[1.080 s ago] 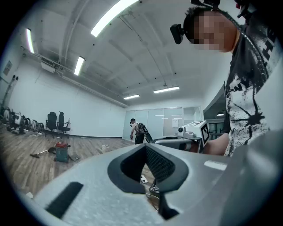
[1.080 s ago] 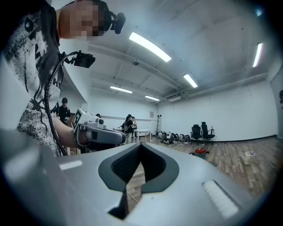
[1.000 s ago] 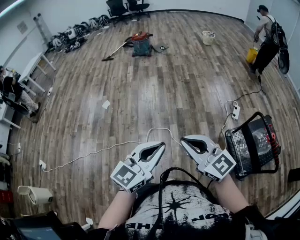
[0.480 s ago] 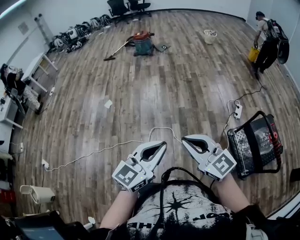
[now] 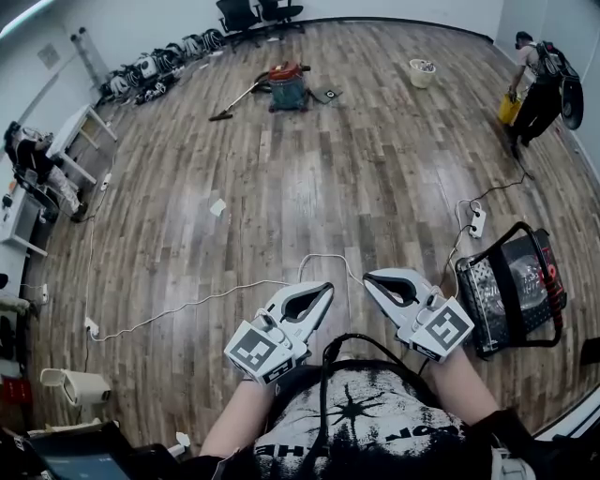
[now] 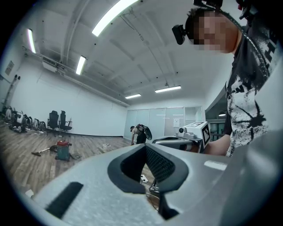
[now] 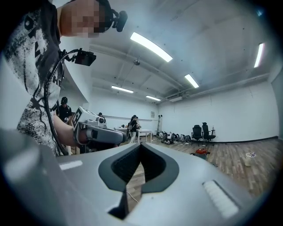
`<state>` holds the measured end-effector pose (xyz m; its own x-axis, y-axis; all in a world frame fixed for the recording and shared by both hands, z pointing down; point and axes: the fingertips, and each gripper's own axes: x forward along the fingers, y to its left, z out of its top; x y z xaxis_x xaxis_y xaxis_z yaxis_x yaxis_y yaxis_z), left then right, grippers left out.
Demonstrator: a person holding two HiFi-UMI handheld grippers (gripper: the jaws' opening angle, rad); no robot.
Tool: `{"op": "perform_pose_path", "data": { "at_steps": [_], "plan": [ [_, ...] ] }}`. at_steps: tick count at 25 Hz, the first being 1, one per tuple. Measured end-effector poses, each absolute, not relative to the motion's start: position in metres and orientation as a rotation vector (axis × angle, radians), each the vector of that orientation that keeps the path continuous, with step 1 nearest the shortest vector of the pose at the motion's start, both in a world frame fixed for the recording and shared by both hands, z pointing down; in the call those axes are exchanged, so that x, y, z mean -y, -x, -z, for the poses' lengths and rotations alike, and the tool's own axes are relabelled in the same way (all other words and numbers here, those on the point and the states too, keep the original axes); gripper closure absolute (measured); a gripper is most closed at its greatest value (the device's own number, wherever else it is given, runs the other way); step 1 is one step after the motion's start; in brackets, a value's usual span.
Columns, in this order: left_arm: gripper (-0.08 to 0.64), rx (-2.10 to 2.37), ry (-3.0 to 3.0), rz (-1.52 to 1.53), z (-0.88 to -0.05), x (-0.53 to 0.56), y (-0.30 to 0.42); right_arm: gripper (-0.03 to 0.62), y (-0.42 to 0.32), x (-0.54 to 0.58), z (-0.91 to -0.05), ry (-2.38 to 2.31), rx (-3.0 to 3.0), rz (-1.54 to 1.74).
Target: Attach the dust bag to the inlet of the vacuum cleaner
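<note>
Left gripper [image 5: 324, 289] & right gripper [image 5: 368, 279] sit side by side near the chest, the 2 pairs of jaws pressed together w/ nothing between. Vacuum cleaner [image 5: 287, 87] stands well apart, far across the wood floor [image 5: 309, 187].

Two claws [image 5: 324, 289] [image 5: 368, 278], one vacuum cleaner [image 5: 287, 88]

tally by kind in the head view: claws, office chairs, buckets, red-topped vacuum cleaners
claws: 2 (left claw, right claw)
office chairs: 2
buckets: 2 (white, yellow)
red-topped vacuum cleaner: 1
total: 7
</note>
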<state>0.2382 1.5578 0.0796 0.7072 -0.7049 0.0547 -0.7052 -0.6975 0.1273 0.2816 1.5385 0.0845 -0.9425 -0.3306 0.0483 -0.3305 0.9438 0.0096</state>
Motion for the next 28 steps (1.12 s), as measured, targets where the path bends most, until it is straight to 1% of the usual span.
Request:
{"op": "perform_pose_path", "data": {
  "at_steps": [6, 12, 21, 28],
  "plan": [
    [0.56, 1.147, -2.772, -0.003, -0.077, -1.555, -0.242, 0.589, -0.285, -1.534, -0.082, -0.531, 3.046, -0.006],
    [0.56, 1.141, -2.774, -0.006, -0.081, -1.557, -0.245, 0.588, -0.291, -1.533, -0.081, -0.55, 3.103, -0.105],
    [0.56, 1.121, -2.77, -0.009, -0.076, -1.551, -0.26, 0.588, -0.302, -1.534, -0.077, -0.539, 3.089, -0.101],
    [0.56, 1.135, -2.762, -0.003, -0.08, -1.55, -0.251, 0.588, -0.293, -1.533, -0.081, -0.516, 3.096, -0.096]
  ]
}}
